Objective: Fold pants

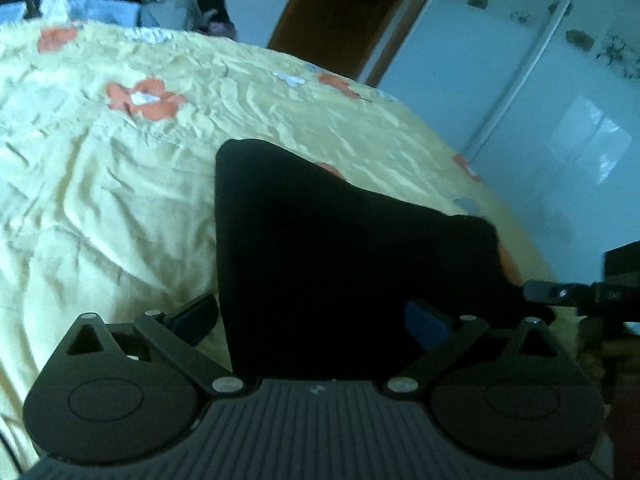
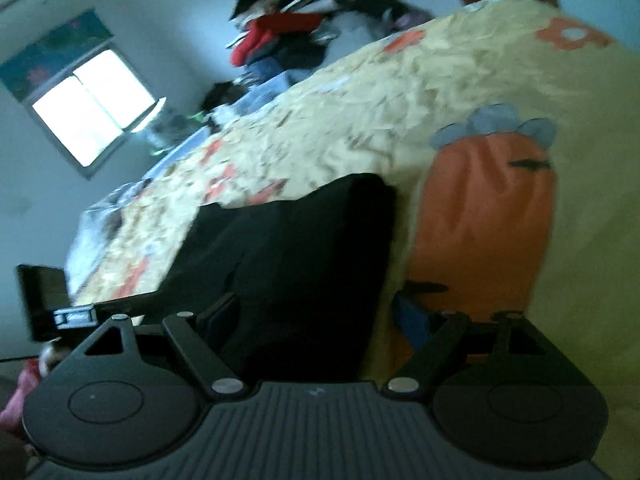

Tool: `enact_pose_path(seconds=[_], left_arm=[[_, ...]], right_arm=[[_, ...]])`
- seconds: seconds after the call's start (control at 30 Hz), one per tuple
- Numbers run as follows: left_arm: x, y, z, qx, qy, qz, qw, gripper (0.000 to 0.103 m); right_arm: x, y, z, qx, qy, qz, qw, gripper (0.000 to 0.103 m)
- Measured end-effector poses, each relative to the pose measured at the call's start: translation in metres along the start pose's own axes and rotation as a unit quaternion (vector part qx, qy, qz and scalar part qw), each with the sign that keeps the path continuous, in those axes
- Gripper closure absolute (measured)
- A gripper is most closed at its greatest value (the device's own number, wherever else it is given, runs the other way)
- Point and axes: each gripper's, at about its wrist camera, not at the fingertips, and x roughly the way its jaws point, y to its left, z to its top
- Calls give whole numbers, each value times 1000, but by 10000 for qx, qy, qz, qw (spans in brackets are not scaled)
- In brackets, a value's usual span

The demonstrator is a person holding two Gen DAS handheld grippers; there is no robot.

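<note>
The black pants [image 1: 340,248] lie folded on a yellow flowered bedspread [image 1: 120,184], close in front of both grippers. My left gripper [image 1: 316,320] is open, its jaws spread wide to either side of the near end of the pants. The pants also show in the right wrist view [image 2: 296,264]. My right gripper [image 2: 320,316] is open too, its left finger over the black cloth and its right finger [image 2: 412,320] over an orange patch of the bedspread [image 2: 484,220]. The right gripper also shows at the right edge of the left wrist view [image 1: 560,294].
A pile of clothes [image 2: 288,36] sits beyond the far side of the bed. A brown door [image 1: 340,12] and white wardrobe doors [image 1: 540,80] stand behind the bed. A bright window [image 2: 92,108] is on the far wall.
</note>
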Motion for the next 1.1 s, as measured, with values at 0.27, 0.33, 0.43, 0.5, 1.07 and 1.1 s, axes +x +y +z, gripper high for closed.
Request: enact_pose_path(seconds=[0.27,0.33,0.43,0.5,1.07,1.1], left_arm=[[17,26,15,-623,28,-1044,9926,2],[21,29,16,-892,-60,-1179,9890,3],[26,23,16,-913,-183,-1050,9901,19],[27,12,16,-604,-207,-642,9959,44],[-41,17,35,-59,-1251,438,9912,87],[-45,22,39,-82,-1308,535,9899,87]], right_arm=[[28,-5,12,216,277,1101,9933,18],[36,-1,18,174,298,1090,9934,18],[48,7,21,13,260,1038,9943,19],[53,12,22,-40,239,947,9952,22],[60,93,54,-879,-165,692,9936,74],[68,99,59,-948,-159,732,9927,74]])
